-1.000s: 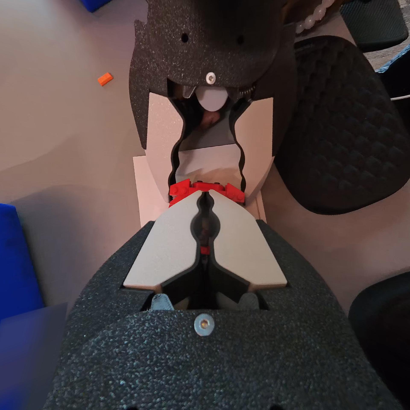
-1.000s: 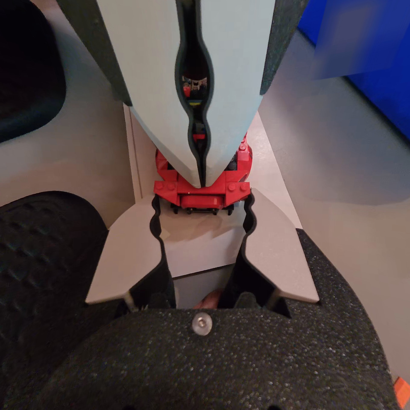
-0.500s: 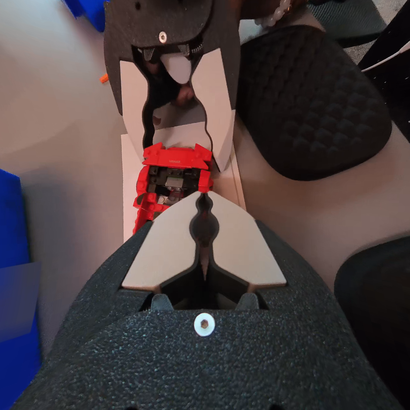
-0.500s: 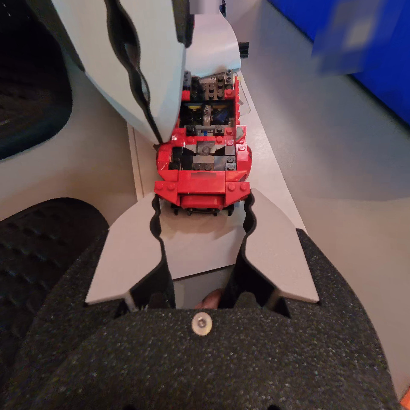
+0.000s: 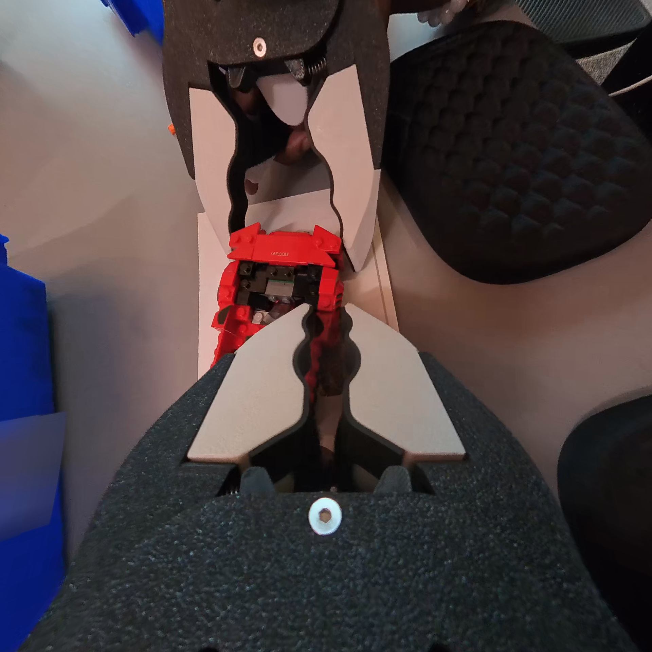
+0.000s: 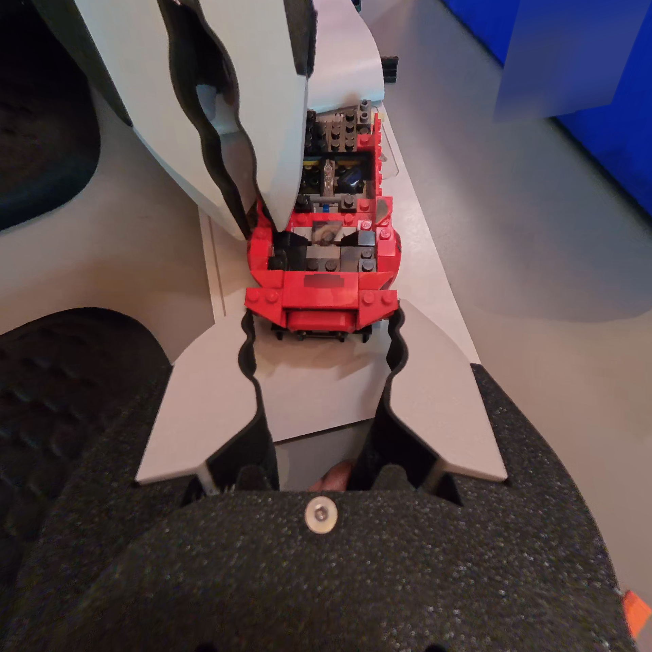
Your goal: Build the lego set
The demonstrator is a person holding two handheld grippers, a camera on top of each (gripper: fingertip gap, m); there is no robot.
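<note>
The red lego car [image 6: 323, 268] is found on a white sheet [image 6: 317, 395] on the bench. The right hand-held gripper [image 6: 323, 317] is spread wide at its near bumper, gripping nothing. The left hand-held gripper [image 5: 326, 312] is slightly parted over one side wall; contact cannot be told. Bracing is judged under way; a steady closing squeeze is called for next.

Both tools match: the left gripper [image 5: 326, 310] and right gripper [image 6: 321, 317] have speckled black bodies, each with one silver screw [image 5: 325, 516], pale grey fingers [image 5: 261, 381] and wavy black inner edges (a spring [image 5: 317, 65] shows on the right one).
</note>
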